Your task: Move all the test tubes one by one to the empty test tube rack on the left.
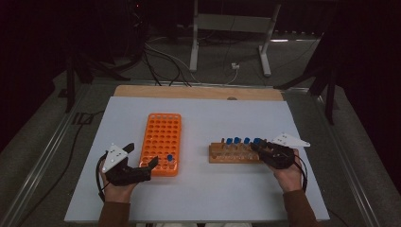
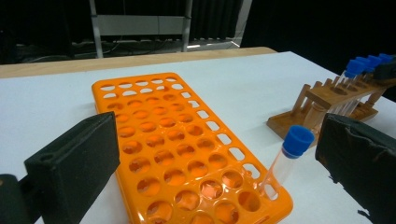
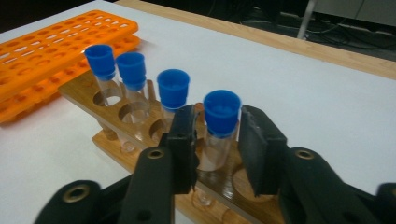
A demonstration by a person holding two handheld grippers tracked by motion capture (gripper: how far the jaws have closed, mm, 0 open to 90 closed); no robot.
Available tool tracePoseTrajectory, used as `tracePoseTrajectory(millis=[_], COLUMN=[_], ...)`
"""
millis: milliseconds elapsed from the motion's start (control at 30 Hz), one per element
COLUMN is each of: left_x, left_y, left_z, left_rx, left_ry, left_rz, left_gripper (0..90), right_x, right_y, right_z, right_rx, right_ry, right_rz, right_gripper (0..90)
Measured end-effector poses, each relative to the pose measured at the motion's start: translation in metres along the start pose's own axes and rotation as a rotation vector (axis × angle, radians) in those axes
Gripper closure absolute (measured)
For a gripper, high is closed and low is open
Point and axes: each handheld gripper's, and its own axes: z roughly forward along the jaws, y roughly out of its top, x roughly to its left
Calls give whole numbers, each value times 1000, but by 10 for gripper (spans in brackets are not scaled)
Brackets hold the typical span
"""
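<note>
An orange tube rack [image 1: 161, 132] [image 2: 159, 126] lies left of centre on the white table. One clear tube with a blue cap [image 1: 169, 160] [image 2: 289, 158] stands in its near right corner. My left gripper [image 1: 141, 155] [image 2: 217, 135] is open at the rack's near end, its jaws wide apart and holding nothing. To the right, a wooden rack [image 1: 234, 156] [image 3: 84, 91] holds several blue-capped tubes. My right gripper [image 1: 259, 147] [image 3: 217, 135] is shut on the rightmost tube [image 3: 222, 112], with the pads on the glass just under the cap. That tube still stands in its hole.
The white tabletop [image 1: 198, 198] has free room in front of and between the two racks. A wooden strip [image 1: 198, 92] runs along its far edge. Beyond it stand a metal frame [image 1: 229, 28] and cables on the floor.
</note>
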Motion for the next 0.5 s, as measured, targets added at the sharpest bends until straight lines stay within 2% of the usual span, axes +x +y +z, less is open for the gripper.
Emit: tracePoseTrajectory(millis=[200, 500], left_x=[1, 1], left_y=[-1, 1], left_z=[0, 1], left_rx=[2, -3], left_ry=[5, 3], left_rz=[-3, -2], left_gripper=[8, 8], right_x=[3, 4], right_y=[-2, -2], right_z=[6, 7], right_rx=[14, 16], right_ry=[-13, -11], right_rz=[-9, -7], right_gripper=[749, 770])
